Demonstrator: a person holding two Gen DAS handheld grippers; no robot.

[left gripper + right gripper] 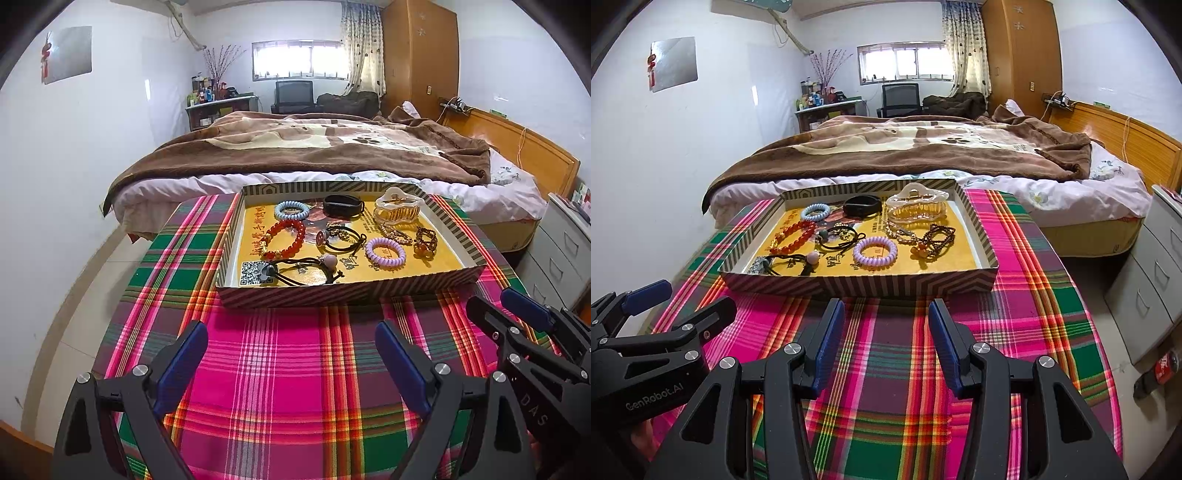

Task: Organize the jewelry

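A striped cardboard tray (332,292) (849,286) sits on the plaid tablecloth (280,369) and holds several pieces. Among them are a red bead bracelet (286,238), a purple coil hair tie (370,251) (858,254), a blue coil tie (280,212), a black band (332,206), a clear claw clip (397,211) (916,206), black hair ties with beads (303,272) and a brown bead bracelet (426,238). My left gripper (291,326) (694,295) hovers open in front of the tray, holding nothing. My right gripper (885,304) (498,301) is beside it, jaws parted, nothing between them.
A bed (314,147) with a brown blanket stands right behind the table. A white drawer unit (1156,266) is to the right, with a dark bottle (1160,365) on the floor near it. Plaid cloth lies bare between the grippers and the tray.
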